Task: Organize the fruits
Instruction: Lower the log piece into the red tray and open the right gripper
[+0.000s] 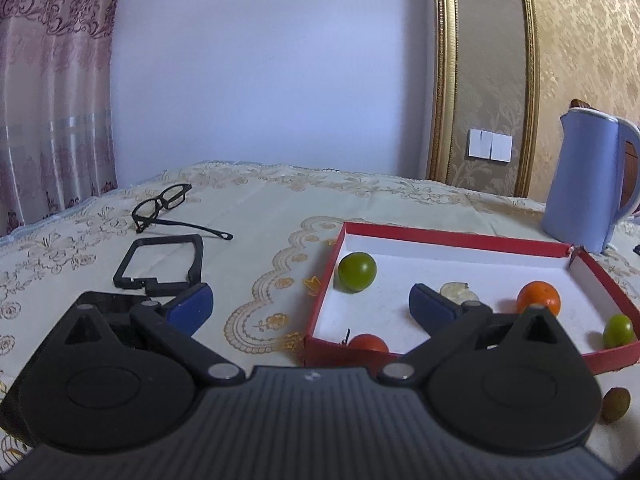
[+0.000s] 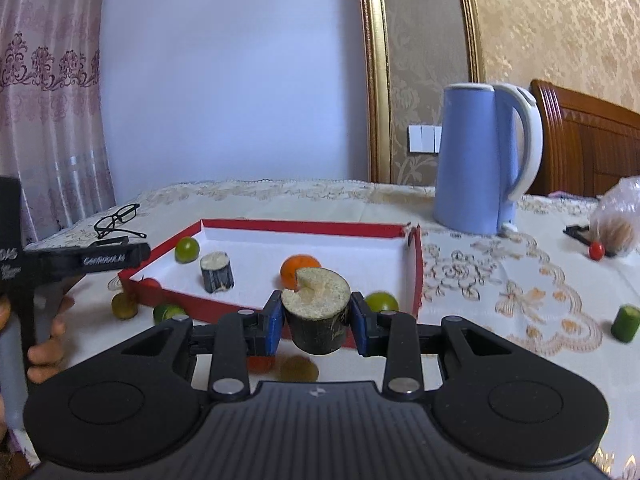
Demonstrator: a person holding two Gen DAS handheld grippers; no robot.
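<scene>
Right gripper (image 2: 316,322): blue pads pinch a dark-skinned sugarcane chunk (image 2: 317,312) on both sides, pale cut face up, held above the table just short of the red box's (image 2: 416,264) near wall.

Left gripper (image 1: 310,304): fingers spread wide, nothing between them — left pad over the tablecloth (image 1: 256,216), right pad over the box's white floor.

Box contents, right wrist view: a second sugarcane chunk (image 2: 217,272) upright near the left wall; a green fruit (image 2: 187,250) toward the far left corner; an orange fruit (image 2: 299,270) mid-floor, partly hidden behind the held chunk; another green fruit (image 2: 382,302) near the near right corner, just behind the right pad. A red fruit (image 2: 150,285) shows at the near left corner — whether inside the wall or outside it I cannot tell.

Outside the box, by its near left corner: an olive-brown fruit (image 2: 125,306) and a green one (image 2: 170,312). Toward the table's right edge: a green cut piece (image 2: 625,323) and a small red fruit (image 2: 596,250) beside a plastic bag (image 2: 618,216).

Other: blue kettle (image 2: 474,160) beyond the box's far right corner; black glasses (image 1: 168,204) at the far left of the table.
</scene>
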